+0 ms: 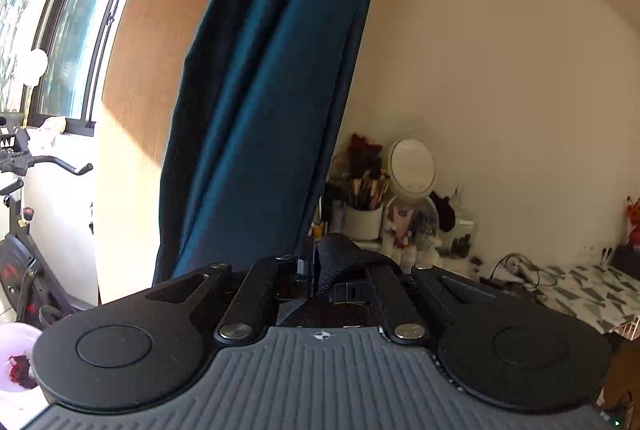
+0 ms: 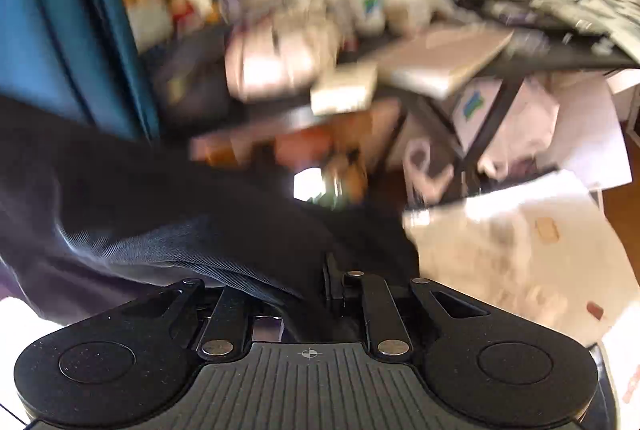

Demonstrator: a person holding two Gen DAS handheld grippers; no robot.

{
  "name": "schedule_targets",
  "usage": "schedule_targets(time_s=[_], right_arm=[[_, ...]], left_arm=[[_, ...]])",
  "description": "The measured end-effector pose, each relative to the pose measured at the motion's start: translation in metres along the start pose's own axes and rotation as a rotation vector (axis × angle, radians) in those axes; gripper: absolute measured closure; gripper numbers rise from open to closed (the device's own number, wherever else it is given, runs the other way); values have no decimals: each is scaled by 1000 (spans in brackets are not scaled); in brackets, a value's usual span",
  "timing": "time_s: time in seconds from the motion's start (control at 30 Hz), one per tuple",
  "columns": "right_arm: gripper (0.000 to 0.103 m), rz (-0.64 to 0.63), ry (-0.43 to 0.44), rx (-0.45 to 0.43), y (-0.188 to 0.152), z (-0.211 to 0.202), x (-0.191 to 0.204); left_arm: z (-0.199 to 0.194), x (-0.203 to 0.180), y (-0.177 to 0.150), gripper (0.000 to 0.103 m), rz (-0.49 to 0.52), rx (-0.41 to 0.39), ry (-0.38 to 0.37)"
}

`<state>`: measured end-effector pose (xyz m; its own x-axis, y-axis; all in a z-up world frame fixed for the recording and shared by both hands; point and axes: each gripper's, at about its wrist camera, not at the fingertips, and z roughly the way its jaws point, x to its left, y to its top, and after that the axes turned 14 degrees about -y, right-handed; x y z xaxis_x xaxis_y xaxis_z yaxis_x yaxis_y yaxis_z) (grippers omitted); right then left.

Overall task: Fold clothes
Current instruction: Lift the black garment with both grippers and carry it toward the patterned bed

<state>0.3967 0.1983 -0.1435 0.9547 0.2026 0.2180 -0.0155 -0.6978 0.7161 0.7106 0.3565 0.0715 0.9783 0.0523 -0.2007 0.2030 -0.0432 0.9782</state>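
In front of the teal curtain (image 1: 260, 110), we hold a dark garment (image 2: 168, 214) up off any counter. Our left tongs (image 1: 316, 278) are pinched shut on a dark fold of it. Our right tongs (image 2: 332, 286) have cloth bunched between them and look clamped on it, though blur hides the pads. The fabric seems soft, light and limp, finely ribbed, so it will likely sag and swing between grips. We judge that an edge or corner gives the best hold, with the cloth pulled taut between both tongs before folding.
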Motion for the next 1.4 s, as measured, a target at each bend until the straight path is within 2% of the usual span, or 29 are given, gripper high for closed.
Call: schedule_targets(time_s=[0.2,0.33,0.5,0.7,0.83,0.97,1.07,1.17,1.27,1.4], right_arm=[[91,136,115,-261,59,-90,-28],[91,203,132,-456,91,-155,-51],[91,277,118,-663,121,-230,-87],[91,298,42,-821,120,-316,-144],[91,313,7,-900,108,-366,-192],[91,316,-15,-946,87,-413,-253],[91,285,-8,-951,69,-448,-307],[91,254,6,-951,46,-485,-366],[91,249,15,-949,27,-517,-426],[91,259,-10,-923,13,-547,-490]], left_arm=[[-19,-9,41,97,0,-177,-97],[-24,-17,55,97,-11,-255,-173],[-13,-31,58,97,-79,-273,-316],[13,-78,51,97,-120,-253,-480],[24,-130,50,97,-109,-243,-581],[25,-198,41,97,-103,-256,-653],[20,-262,22,97,-110,-265,-685],[19,-334,8,97,-102,-237,-707],[23,-404,-2,97,-80,-203,-752],[25,-474,-15,97,-116,-179,-839]])
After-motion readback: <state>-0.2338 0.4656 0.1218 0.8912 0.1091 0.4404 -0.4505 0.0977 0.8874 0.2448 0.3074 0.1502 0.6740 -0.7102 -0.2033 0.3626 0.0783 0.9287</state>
